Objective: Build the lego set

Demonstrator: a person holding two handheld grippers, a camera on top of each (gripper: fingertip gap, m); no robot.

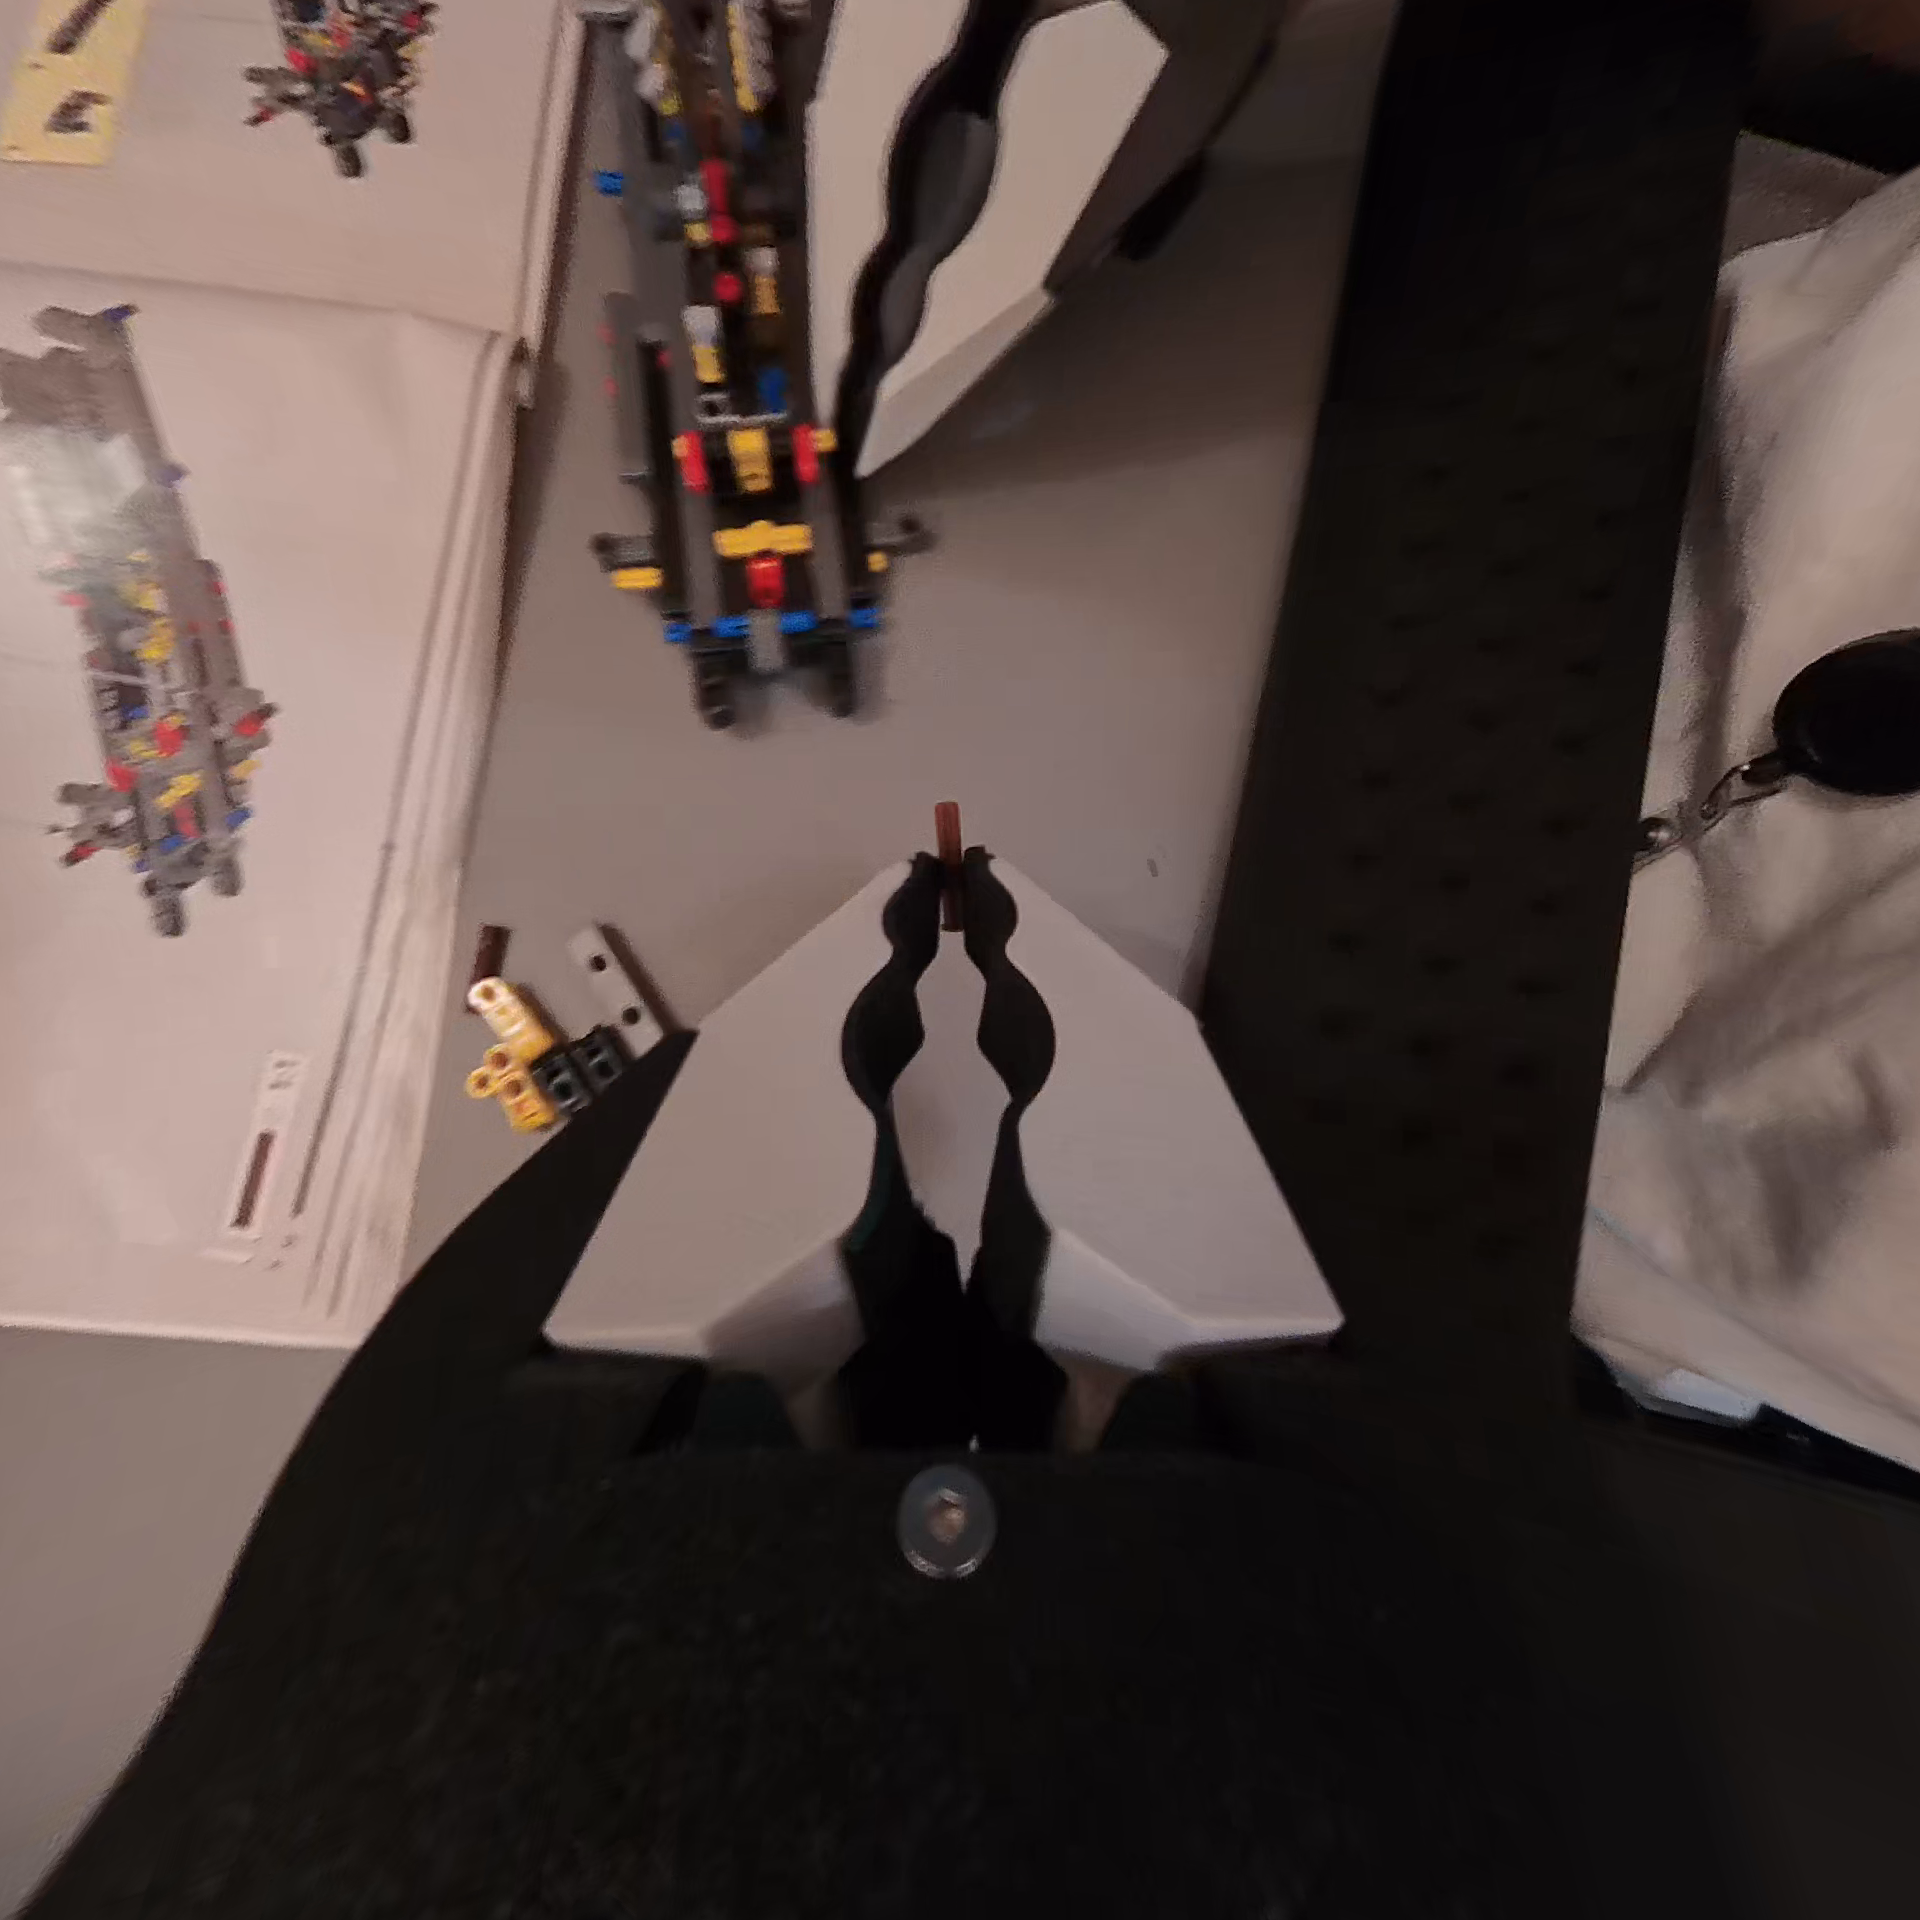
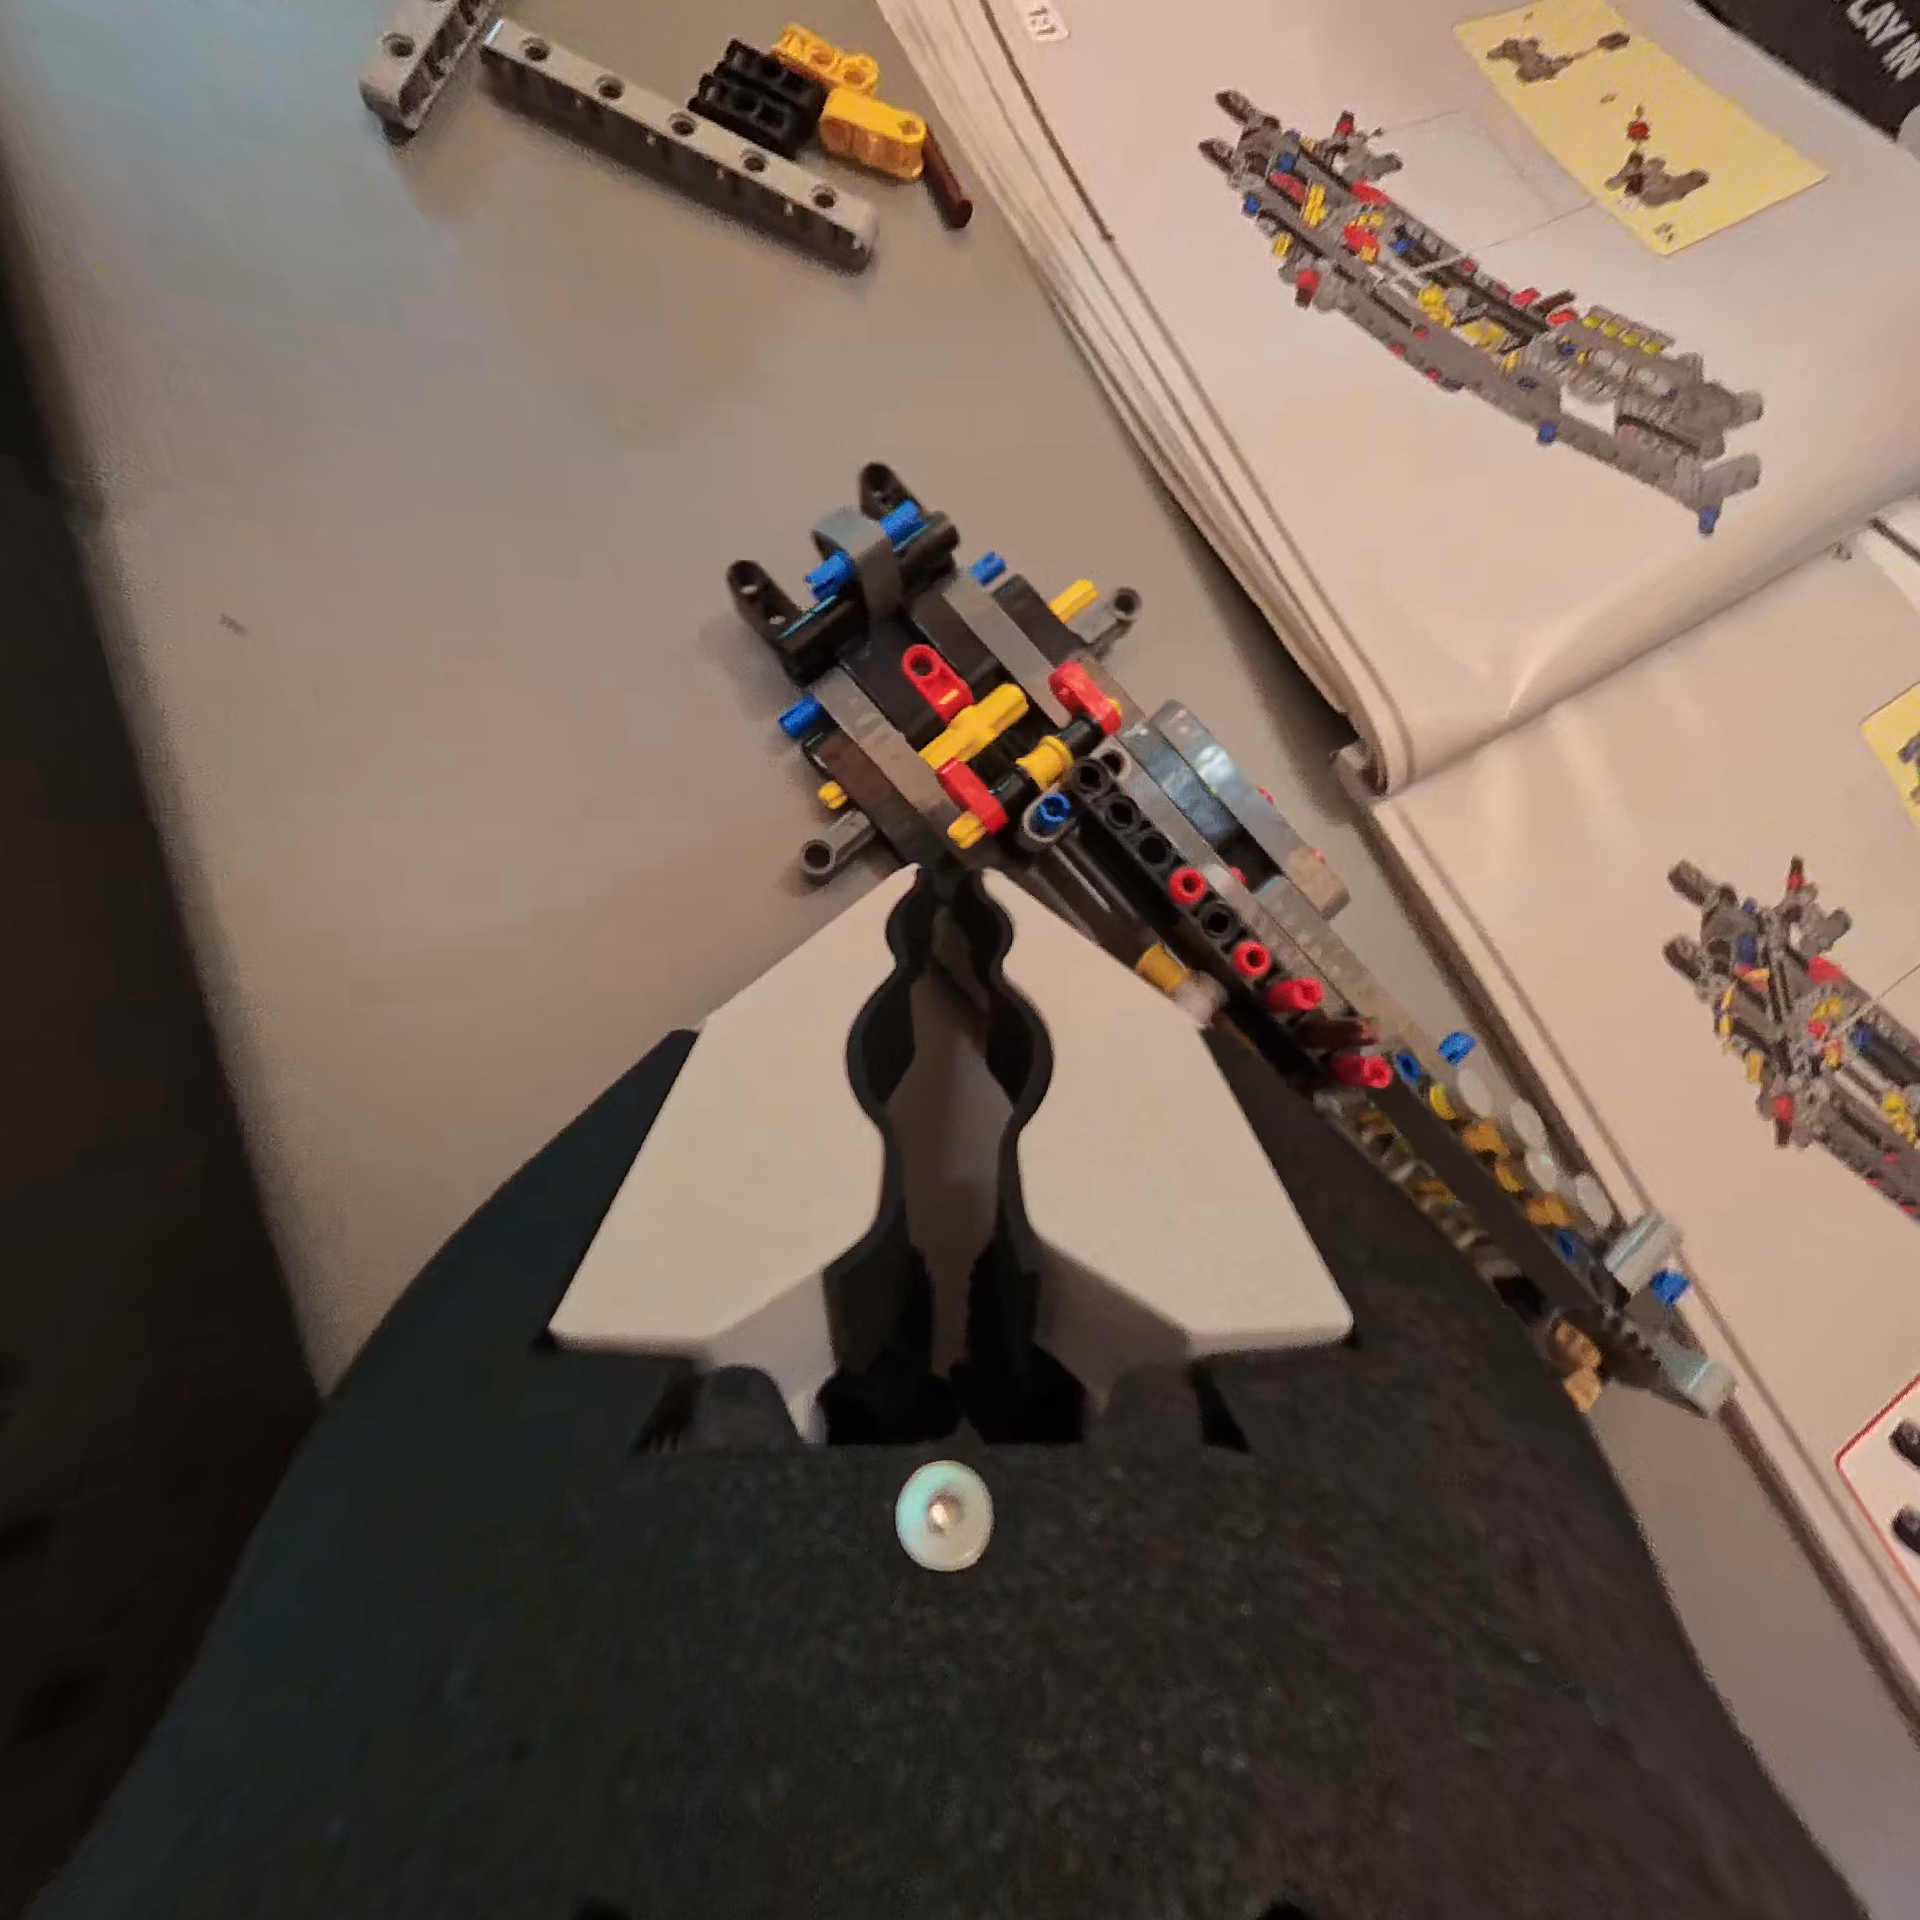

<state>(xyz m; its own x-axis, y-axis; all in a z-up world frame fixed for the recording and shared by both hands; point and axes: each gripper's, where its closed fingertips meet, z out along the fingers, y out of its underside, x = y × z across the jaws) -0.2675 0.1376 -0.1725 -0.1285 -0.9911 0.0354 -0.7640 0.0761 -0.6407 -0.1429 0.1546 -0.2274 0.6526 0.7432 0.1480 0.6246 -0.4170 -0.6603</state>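
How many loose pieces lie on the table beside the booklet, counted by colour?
Grey beams: 2
Black blocks: 2
Yellow connectors: 2
Brown axle: 1
Total: 7
Left out: held brown axle in the left gripper.

We see our left hand-held gripper pinching a short reddish-brown plastic axle pin at its tips above the grey bench. At twelve o'clock lies the long black-and-grey lego chassis, the right hand-held gripper touching its side. At nine o'clock, an open white instruction booklet; beside it, small yellow and black loose connectors.
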